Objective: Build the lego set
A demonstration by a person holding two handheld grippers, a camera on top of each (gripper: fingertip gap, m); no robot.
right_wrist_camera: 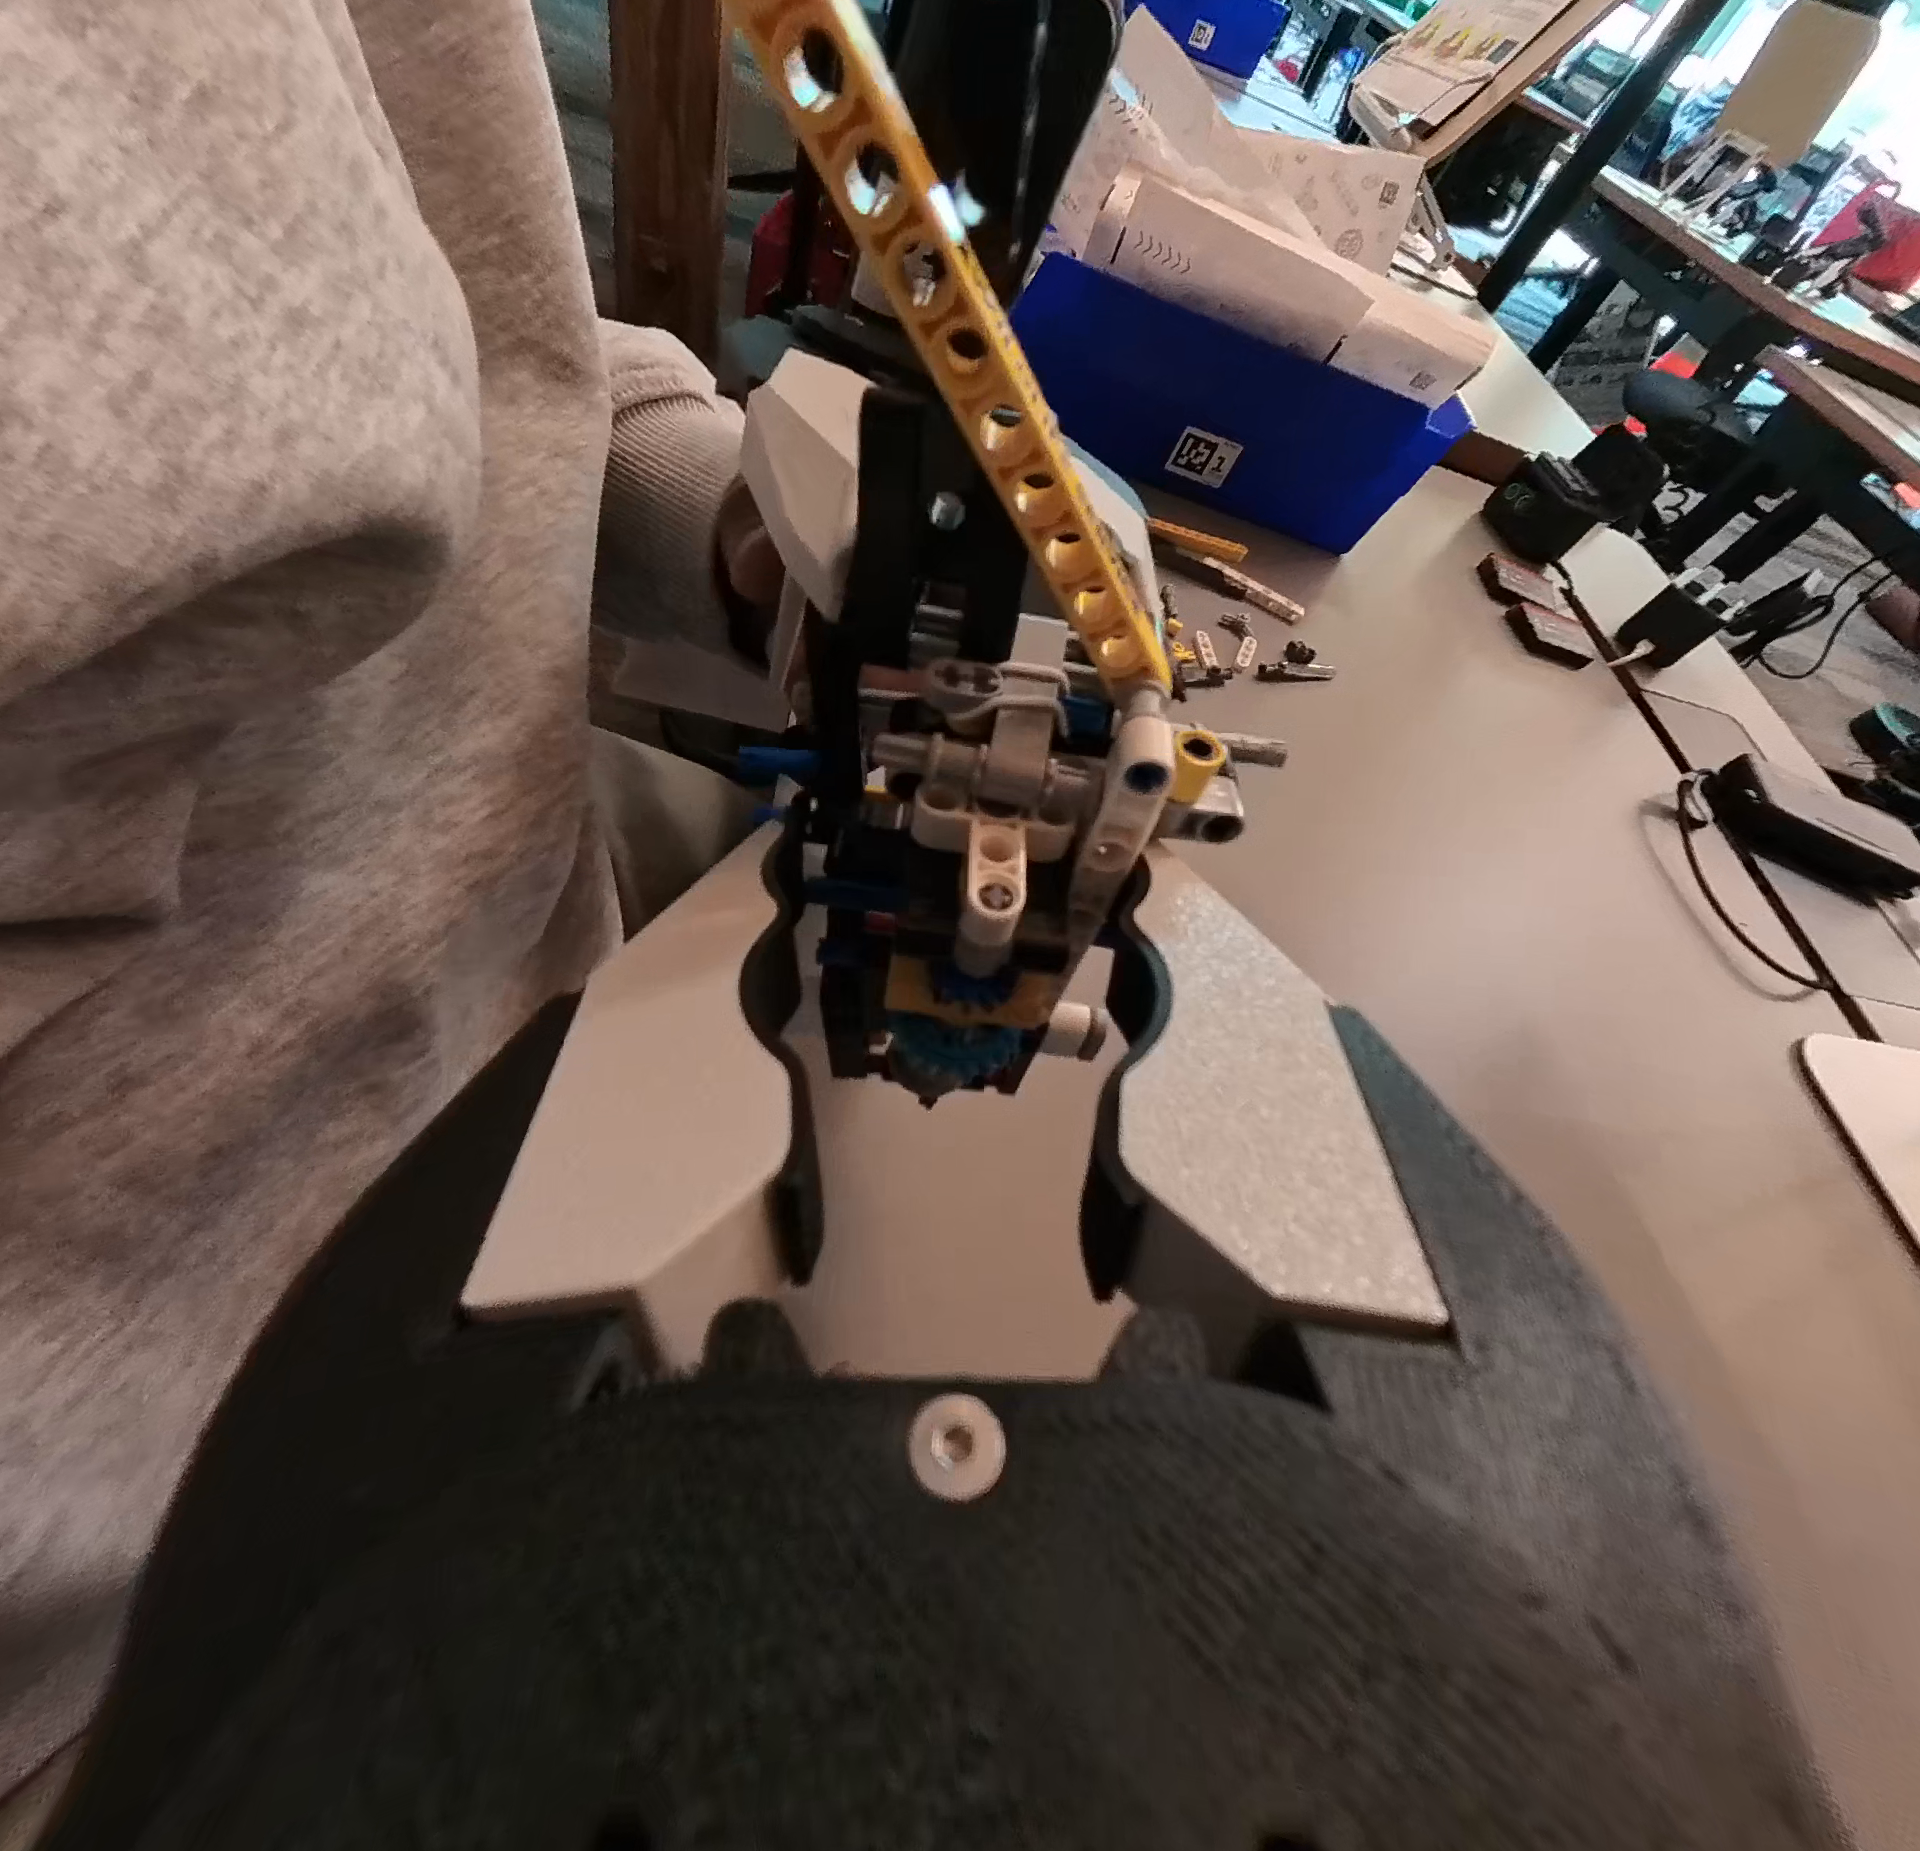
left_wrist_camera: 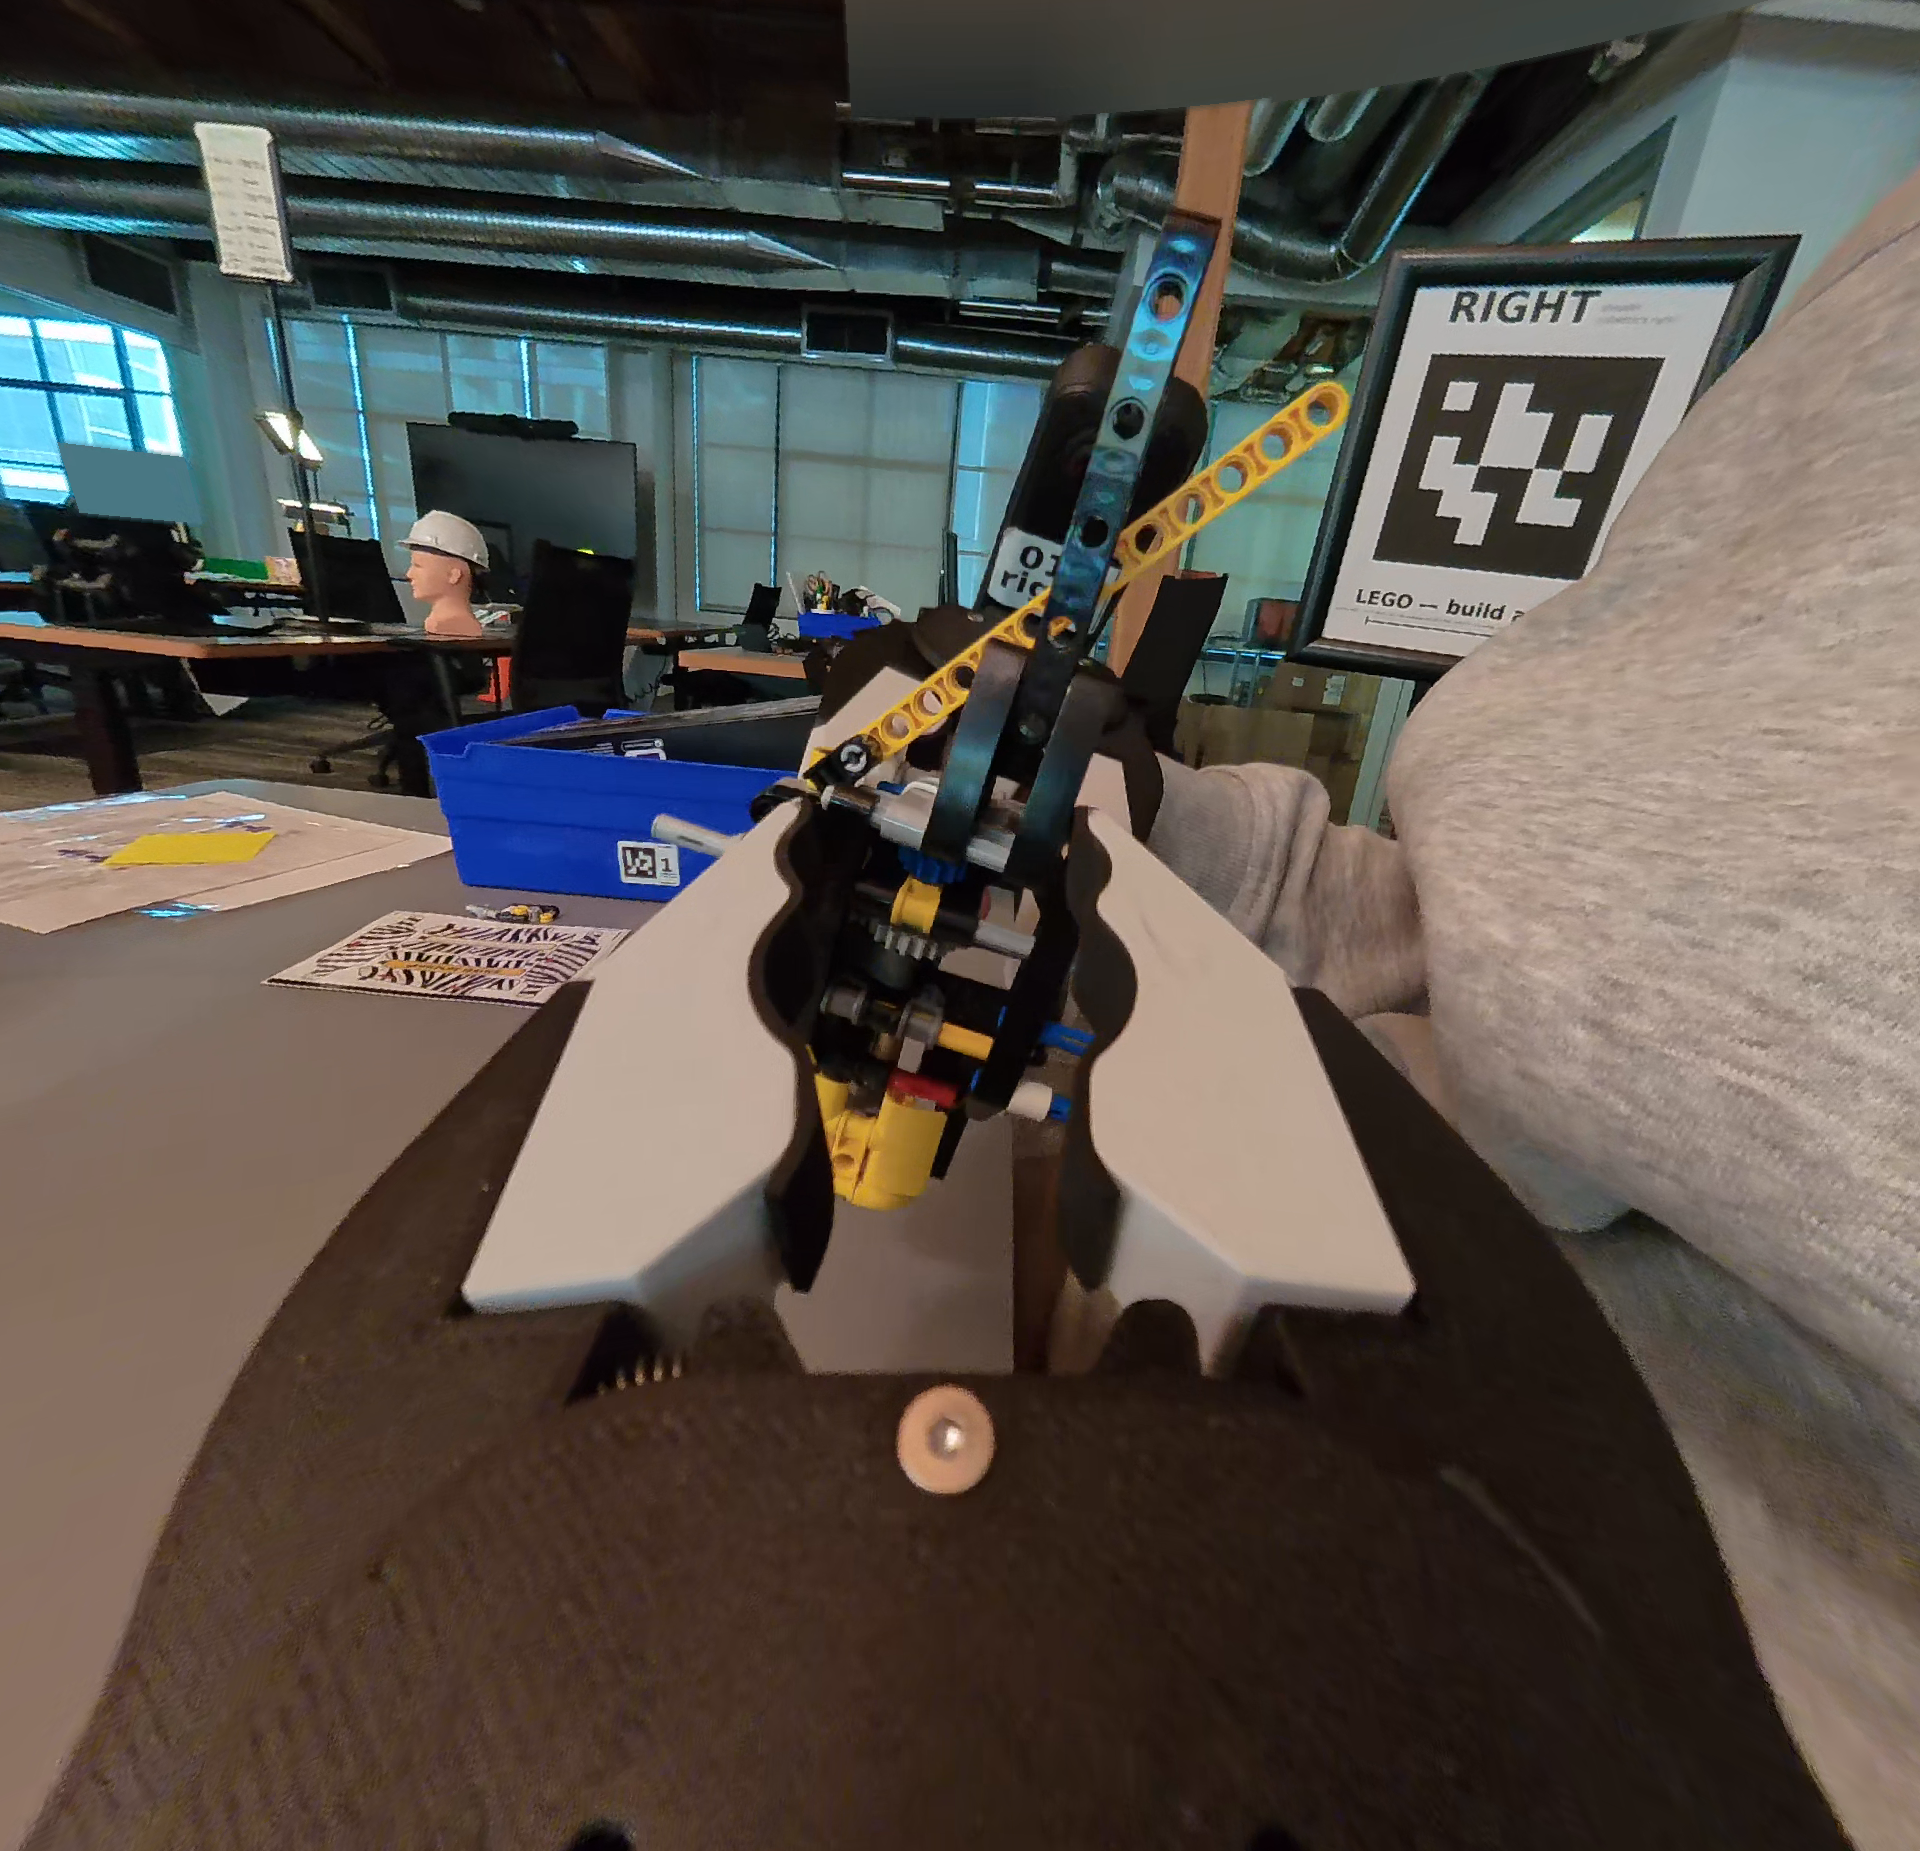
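Note:
A partly built Lego model [left_wrist_camera: 904, 980] of black, yellow, grey and blue Technic parts is held in the air between both grippers. A long yellow holed beam [left_wrist_camera: 1195, 502] and a black beam [left_wrist_camera: 1127, 419] stick up from it. My left gripper [left_wrist_camera: 935, 866] is shut on the model's lower part. In the right wrist view my right gripper [right_wrist_camera: 961, 897] is shut on the same model [right_wrist_camera: 997, 793], with blue gears at its near end. The yellow beam [right_wrist_camera: 935, 284] slants up to the left. The left gripper's white finger [right_wrist_camera: 800, 471] shows beyond it.
A blue bin [left_wrist_camera: 561, 814] stands on the grey table [left_wrist_camera: 208, 1074], and it also shows in the right wrist view [right_wrist_camera: 1226, 399]. A striped sticker sheet [left_wrist_camera: 457, 960] lies nearby. Loose Lego parts [right_wrist_camera: 1247, 648] lie beside the bin. Black devices and cables [right_wrist_camera: 1808, 825] sit at the right. A grey sleeve [left_wrist_camera: 1662, 762] is close.

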